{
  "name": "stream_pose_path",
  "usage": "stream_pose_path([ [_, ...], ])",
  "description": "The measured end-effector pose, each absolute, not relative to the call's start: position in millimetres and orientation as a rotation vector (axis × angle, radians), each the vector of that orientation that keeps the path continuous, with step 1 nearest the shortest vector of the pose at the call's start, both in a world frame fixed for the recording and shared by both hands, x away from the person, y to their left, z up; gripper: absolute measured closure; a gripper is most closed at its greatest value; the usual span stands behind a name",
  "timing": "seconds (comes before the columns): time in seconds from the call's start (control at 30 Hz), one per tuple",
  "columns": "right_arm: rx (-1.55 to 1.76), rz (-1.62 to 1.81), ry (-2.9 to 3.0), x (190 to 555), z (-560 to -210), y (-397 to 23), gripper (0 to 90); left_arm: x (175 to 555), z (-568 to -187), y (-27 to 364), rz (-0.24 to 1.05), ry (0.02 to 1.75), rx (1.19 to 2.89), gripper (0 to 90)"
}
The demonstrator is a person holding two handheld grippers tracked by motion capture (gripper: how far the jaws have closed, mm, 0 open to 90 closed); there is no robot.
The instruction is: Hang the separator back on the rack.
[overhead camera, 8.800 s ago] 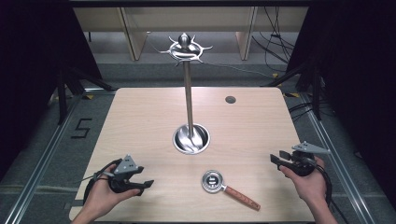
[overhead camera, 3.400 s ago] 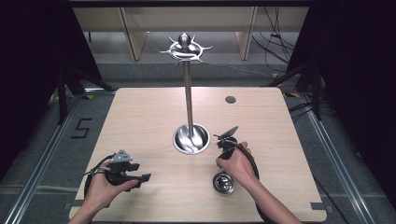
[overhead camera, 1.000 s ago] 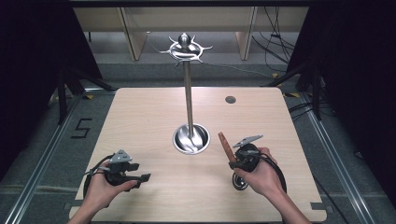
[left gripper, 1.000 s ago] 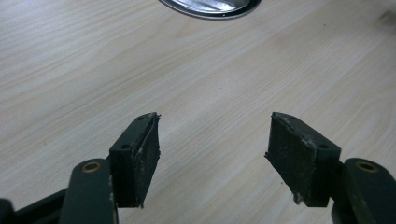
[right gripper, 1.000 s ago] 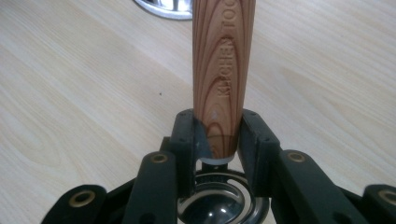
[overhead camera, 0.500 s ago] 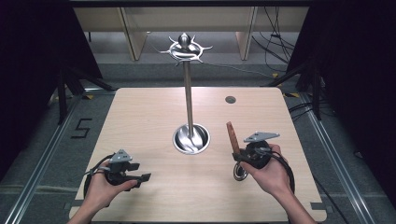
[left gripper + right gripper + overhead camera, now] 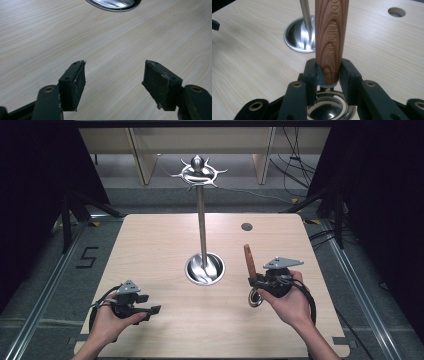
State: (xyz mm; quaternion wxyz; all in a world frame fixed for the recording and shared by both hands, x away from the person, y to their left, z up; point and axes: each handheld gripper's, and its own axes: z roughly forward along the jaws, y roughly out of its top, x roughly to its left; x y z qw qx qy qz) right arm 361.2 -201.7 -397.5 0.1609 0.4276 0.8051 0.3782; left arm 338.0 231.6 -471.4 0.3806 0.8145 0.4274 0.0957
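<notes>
The right gripper (image 7: 256, 282) was closed on the wooden handle (image 7: 331, 37) of a small metal ladle (image 7: 255, 296), with both black pads pressing the lower end of the handle. The handle stood almost upright above the table (image 7: 150, 250), and the round bowl (image 7: 329, 110) of the ladle hung below the jaws. The bowl looked empty and shiny. The ladle was just to the right of the metal stand (image 7: 201, 220), near its round base (image 7: 204, 269). This base was a shallow dish, and nothing lay in it except the pole. The hooks at the top of the stand carried nothing.

The left gripper (image 7: 150, 309) rested to the left of the base, nearer to the person, well apart from it. Its jaws stood wide open, with bare table between the pads (image 7: 75, 85).
</notes>
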Motion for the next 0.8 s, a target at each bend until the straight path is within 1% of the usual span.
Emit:
stream_pose_path([
  [0.1,1.251,1.135,2.29,362,-395,-200,69.7,337,-470,232,0.241,1.089,2.075,33.2],
  [0.2,1.251,1.115,2.296,361,-391,-200,69.7,337,-471,233,0.255,1.095,2.07,33.2],
  [0.33,1.187,1.115,2.293,365,-387,-201,69.7,338,-471,233,0.241,1.094,2.072,33.2],
  [0.43,1.213,1.176,2.282,365,-383,-198,69.7,338,-471,233,0.243,1.095,2.072,33.3],
  [0.47,1.175,1.162,2.293,366,-382,-199,69.7,338,-471,233,0.243,1.095,2.071,33.3],
  [0.8,1.159,1.199,2.268,369,-371,-197,69.7,337,-471,233,0.241,1.099,2.064,33.0],
])
